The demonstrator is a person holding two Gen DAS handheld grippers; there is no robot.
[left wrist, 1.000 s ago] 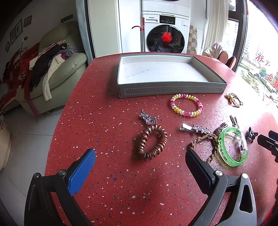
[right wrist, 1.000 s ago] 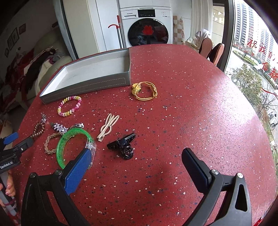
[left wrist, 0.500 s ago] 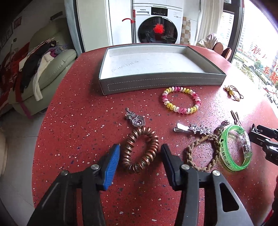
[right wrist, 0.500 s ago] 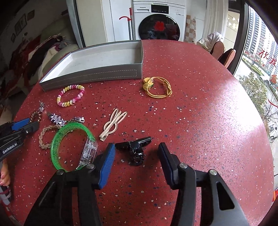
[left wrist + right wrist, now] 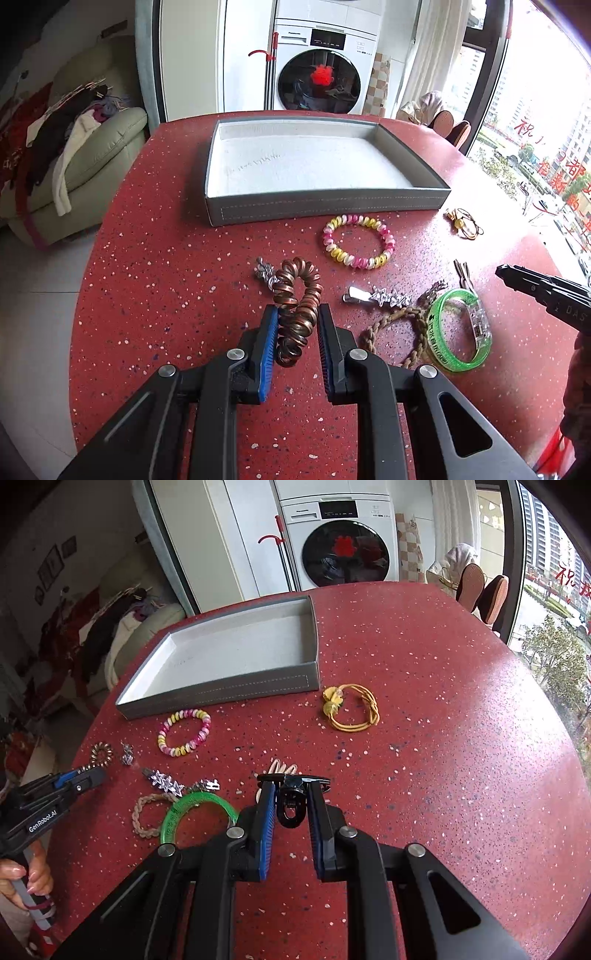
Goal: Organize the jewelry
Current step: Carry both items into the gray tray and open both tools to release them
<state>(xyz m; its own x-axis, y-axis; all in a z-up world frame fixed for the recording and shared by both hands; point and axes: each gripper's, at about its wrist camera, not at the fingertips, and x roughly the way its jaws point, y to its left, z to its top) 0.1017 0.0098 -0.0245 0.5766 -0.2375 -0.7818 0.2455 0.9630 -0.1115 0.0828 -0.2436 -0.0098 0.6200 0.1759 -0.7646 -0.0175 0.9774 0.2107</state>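
Observation:
In the left wrist view my left gripper (image 5: 297,314) has its jaws closing, and the blue pads press a copper spiral hair tie (image 5: 295,280) from both sides. The tie is squeezed into a narrow loop and its far end stands up off the red table (image 5: 166,277). In the right wrist view my right gripper (image 5: 291,794) is also closing, with its pads pressing a black claw clip (image 5: 291,814). The empty grey tray (image 5: 325,206) sits at the back of the table.
On the table lie a pink-and-yellow bead bracelet (image 5: 358,242), a silver star clip (image 5: 376,295), a silver charm (image 5: 264,271), a braided cord (image 5: 391,332), a green bangle (image 5: 458,332), a yellow hair tie (image 5: 351,709) and a beige hairpin (image 5: 282,766). A sofa stands left.
Both grippers went from wide open to closed around their items. The spiral tie is now squeezed narrow and partly raised. The black clip sits between the right pads.

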